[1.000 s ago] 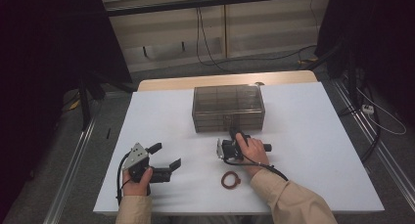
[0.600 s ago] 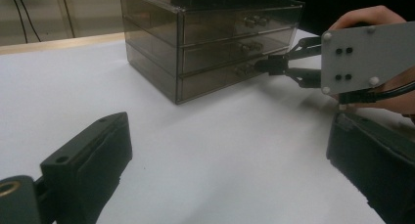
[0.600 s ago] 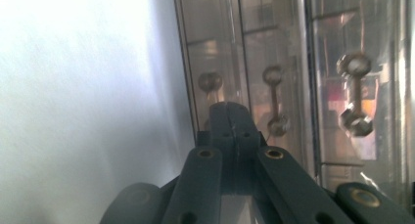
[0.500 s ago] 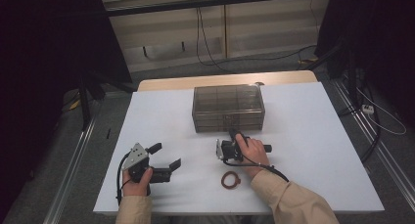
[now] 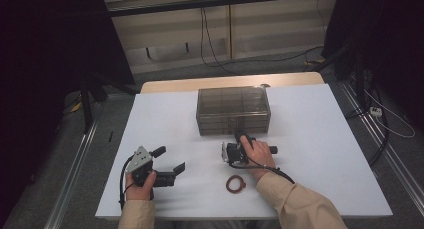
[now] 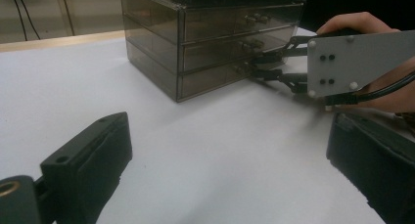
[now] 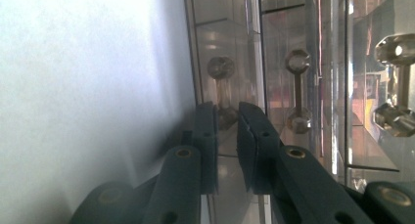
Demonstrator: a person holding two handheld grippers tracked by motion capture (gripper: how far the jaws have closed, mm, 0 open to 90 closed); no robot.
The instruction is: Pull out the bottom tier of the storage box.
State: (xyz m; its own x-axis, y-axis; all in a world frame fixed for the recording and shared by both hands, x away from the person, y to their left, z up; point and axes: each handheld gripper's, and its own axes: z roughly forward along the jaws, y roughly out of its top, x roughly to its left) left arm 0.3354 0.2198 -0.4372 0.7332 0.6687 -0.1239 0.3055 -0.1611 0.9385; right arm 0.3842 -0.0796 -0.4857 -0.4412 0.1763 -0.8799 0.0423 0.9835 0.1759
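White table (image 5: 310,119) holds an unlabelled smoky drawer box (image 5: 233,109).

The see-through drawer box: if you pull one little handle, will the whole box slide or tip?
The drawer box probably won't tip: it sits low and wide on the table. It might slide a bit, since clear plastic looks light and the tabletop looks smooth. The right hand-held gripper is at the bottom drawer handle, so a pull would act low.

One drawer chest (image 5: 233,110), one brown ring (image 5: 235,183), two tongs, left (image 5: 172,172), right (image 5: 239,137)
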